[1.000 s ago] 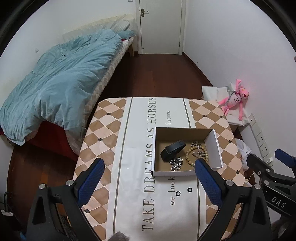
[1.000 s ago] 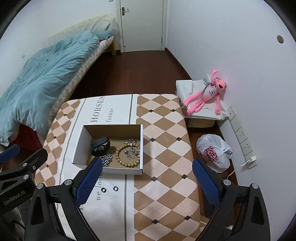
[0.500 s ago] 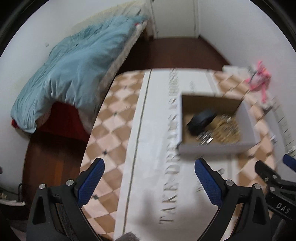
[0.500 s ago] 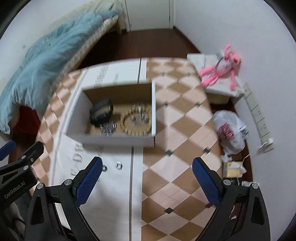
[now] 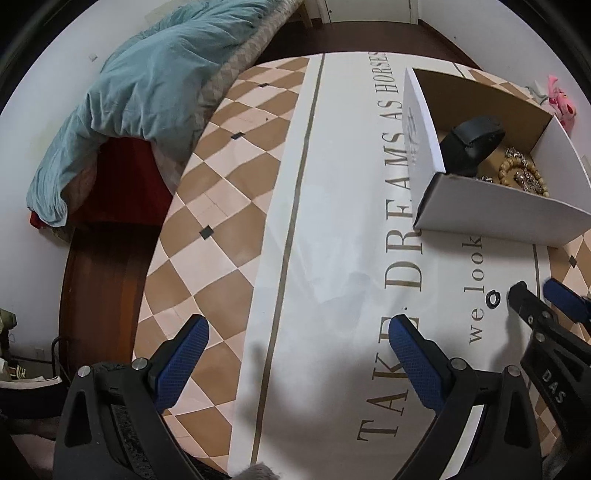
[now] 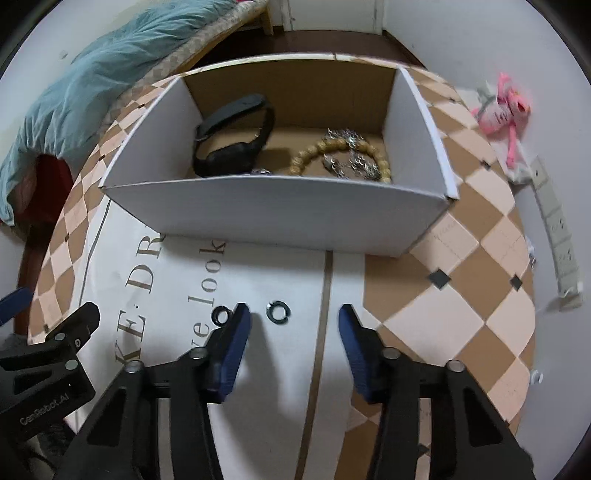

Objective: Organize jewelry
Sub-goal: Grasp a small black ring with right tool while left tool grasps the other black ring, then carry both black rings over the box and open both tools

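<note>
Lining up on the loose rings in front of the box.

Two dark rings (image 6: 278, 312) lie on the table (image 6: 436, 321) near its front edge, just short of the box (image 6: 280, 214) wall. My right gripper (image 6: 291, 321) hangs above one, fingers apart; I need a low pinch. Left gripper (image 5: 295, 343) also spread, over bare cloth.

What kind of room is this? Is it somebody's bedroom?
Most likely a bedroom. A bed with a rumpled blue duvet stands beside the table, a pink plush toy sits by the wall, and a door shows at the far end.
</note>
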Tool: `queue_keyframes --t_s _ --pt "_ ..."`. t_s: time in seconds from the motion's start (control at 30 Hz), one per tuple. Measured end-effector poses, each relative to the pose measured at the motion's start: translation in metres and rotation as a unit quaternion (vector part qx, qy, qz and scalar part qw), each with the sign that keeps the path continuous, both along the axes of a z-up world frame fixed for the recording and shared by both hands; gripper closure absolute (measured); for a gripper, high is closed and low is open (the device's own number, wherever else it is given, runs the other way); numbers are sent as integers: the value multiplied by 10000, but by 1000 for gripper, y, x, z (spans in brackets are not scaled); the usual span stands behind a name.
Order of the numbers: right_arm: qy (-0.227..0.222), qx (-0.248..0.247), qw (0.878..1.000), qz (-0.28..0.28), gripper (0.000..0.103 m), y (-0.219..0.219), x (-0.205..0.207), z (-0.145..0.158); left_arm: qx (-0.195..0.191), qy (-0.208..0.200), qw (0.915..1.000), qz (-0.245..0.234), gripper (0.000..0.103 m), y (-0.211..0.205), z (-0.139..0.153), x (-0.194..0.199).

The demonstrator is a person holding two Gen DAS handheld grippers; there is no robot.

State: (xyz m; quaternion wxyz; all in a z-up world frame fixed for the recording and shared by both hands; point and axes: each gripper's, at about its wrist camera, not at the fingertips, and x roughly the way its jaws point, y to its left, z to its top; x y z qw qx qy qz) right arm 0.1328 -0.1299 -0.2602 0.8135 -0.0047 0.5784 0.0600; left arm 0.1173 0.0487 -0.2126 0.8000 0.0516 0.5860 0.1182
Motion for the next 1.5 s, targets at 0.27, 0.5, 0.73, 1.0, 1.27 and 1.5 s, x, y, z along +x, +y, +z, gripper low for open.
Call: queue_keyframes --t_s 0.27,0.5,0.73,1.0,1.27,1.5 --pt "-129 150 9996 -189 90 -25 -11 11 -188 26 9990 -403 3 -27 -2 2" --pt "-185 270 9964 -786 90 -80 -30 28 -670 172 9950 -720 3 -66 -14 8" --pt "-74 208 9931 -1153 90 -109 -40 17 -709 -8 9913 -1106 36 -97 -17 13" --pt "-155 175 9931 -1150 90 -111 -40 21 -938 -112 9859 -1385 93 -111 -17 10" --pt "-393 436 9920 -1113 90 -107 -39 49 -1247 -355 9810 -1443 93 -100 14 3" --pt "-802 927 9884 -897 90 -95 -13 100 -1864 -749 9705 -1334 93 -75 78 24"
